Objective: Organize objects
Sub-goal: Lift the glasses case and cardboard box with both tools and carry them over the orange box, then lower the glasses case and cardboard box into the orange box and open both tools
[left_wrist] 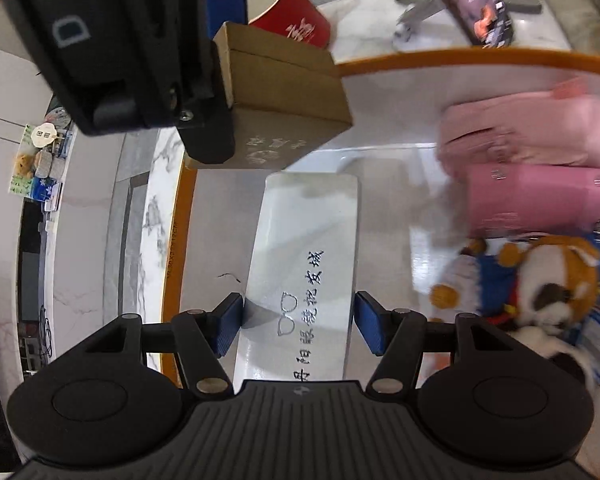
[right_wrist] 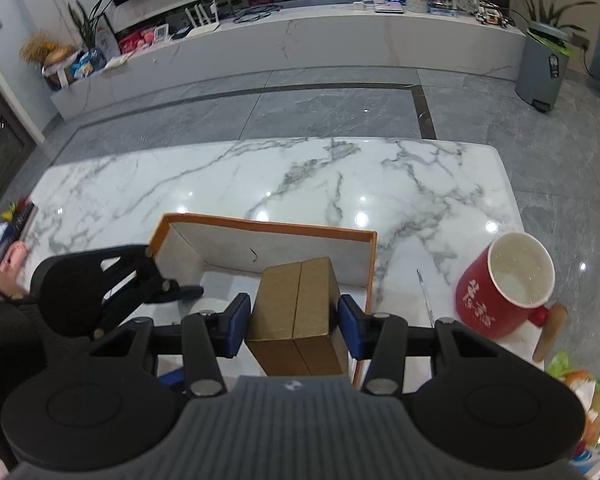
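Right claw point(right_wrist: 296, 320) grips a brown carton point(right_wrist: 296, 300) over the orange-rimmed box point(right_wrist: 260, 226); left claw point(left_wrist: 298, 324) apparently pinches a white case point(left_wrist: 304, 264) inside. Placement underway; next, lowering toward twelve o'clock and release.

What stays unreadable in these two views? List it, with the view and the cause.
- Pink pouches, left wrist view: motion blur smears their shape.
- Cardboard box base, right wrist view: cut off by the right gripper body.
- White case near end, left wrist view: hidden under the left gripper.
- Red mug, left wrist view: partly behind the box.
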`<act>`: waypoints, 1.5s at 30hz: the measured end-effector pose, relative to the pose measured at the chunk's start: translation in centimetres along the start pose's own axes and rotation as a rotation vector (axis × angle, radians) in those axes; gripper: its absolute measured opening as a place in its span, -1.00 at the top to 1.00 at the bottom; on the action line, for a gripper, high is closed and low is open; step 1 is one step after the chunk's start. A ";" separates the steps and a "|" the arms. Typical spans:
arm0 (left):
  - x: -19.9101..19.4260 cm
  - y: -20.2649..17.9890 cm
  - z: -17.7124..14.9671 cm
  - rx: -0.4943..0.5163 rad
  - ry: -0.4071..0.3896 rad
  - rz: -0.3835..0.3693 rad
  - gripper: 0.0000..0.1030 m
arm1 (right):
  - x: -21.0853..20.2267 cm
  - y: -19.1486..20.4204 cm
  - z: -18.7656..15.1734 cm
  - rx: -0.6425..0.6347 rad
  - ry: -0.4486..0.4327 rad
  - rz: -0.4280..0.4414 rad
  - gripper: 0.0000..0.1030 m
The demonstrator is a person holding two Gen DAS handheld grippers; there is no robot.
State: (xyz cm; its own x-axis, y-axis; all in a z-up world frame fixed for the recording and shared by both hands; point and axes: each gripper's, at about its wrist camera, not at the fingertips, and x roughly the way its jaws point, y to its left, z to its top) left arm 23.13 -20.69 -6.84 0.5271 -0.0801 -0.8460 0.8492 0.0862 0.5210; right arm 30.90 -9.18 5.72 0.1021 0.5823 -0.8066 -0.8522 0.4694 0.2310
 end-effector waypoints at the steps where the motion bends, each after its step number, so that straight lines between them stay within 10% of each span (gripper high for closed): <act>1: 0.5 0.1 0.0 -0.005 -0.001 0.002 -0.36 | 0.5 -0.1 0.1 -0.006 0.007 0.001 0.03; 27: 6.7 0.7 -1.1 0.060 -0.029 0.101 -0.40 | 6.4 0.2 0.9 -0.131 0.084 -0.066 0.03; 45: 6.1 2.6 -1.9 -0.131 -0.045 0.042 -0.52 | 9.2 1.1 0.8 -0.224 0.101 -0.100 0.04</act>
State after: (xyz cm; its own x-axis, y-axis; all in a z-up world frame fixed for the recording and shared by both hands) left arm 28.51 -19.06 -10.90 0.5656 -0.1182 -0.8162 0.8165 0.2194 0.5341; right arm 31.29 -2.81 -1.03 0.1488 0.4657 -0.8723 -0.9340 0.3559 0.0307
